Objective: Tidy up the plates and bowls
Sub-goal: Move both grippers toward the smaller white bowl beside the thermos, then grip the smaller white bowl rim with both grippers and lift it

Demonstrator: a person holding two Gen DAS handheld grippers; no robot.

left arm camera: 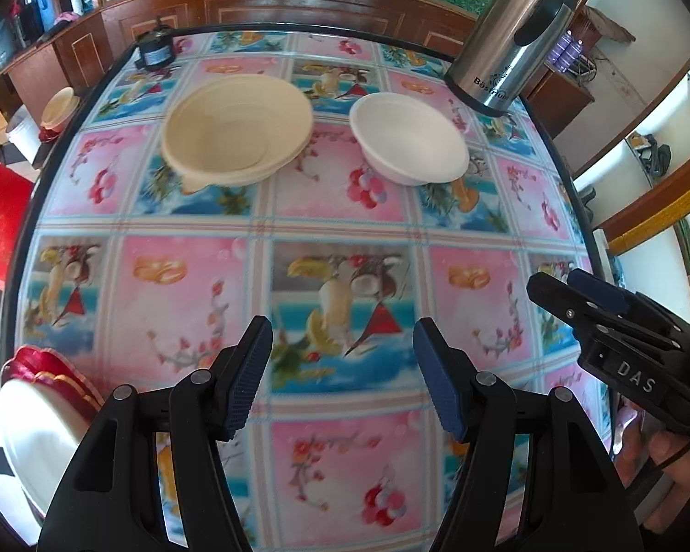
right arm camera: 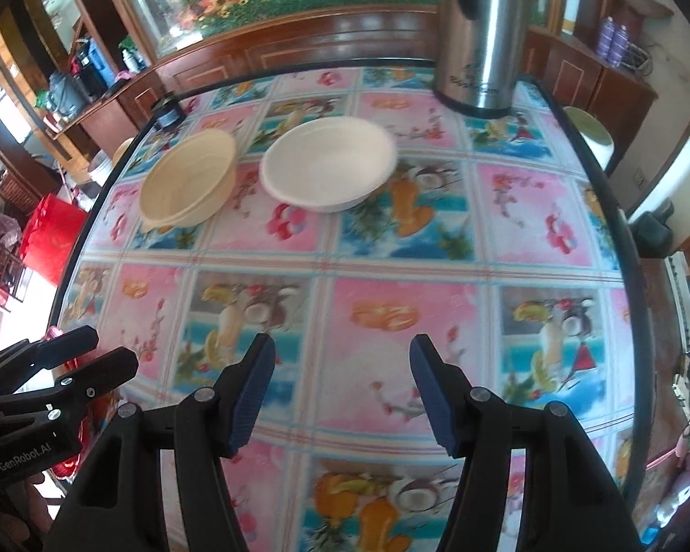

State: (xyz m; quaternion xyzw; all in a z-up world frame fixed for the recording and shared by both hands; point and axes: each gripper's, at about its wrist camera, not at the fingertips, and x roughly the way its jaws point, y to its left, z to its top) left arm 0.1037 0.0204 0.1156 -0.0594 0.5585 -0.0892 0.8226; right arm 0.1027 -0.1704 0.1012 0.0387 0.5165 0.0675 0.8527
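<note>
— What does the left gripper (left arm camera: 342, 340) show, seen along its own fingers?

— Its two blue-padded fingers (left arm camera: 253, 368) stand apart above the patterned tablecloth (left arm camera: 345, 211), with nothing between them and nothing touched. Only the fruit-and-flower print lies in the gap.

— And the right gripper (right arm camera: 342, 359)?

— The same: jaws apart at a middling width, empty, hanging over a pink square of the cloth. In the left wrist view it also enters from the right edge (left arm camera: 575, 294), a hand (left arm camera: 658, 455) wrapped round its handle; there too it carries nothing.

— Where are the bowls?

— Both sit on the far half of the table, well ahead of either gripper. The cream bowl (left arm camera: 237, 131) is on the left, and looks like more than one nested together, though the blur makes that uncertain. The white bowl (left arm camera: 407, 140) stands just to its right, apart from it, with a strip of cloth between their rims.

— Anything else on the table?

— A steel thermos jug (left arm camera: 513, 41) stands at the far right corner, behind the white bowl. A small dark object (left arm camera: 154, 48) rests at the far left corner. At the near left edge, off the table, a white plate (left arm camera: 37, 437) lies against something red with a scalloped border (left arm camera: 50, 370).
</note>
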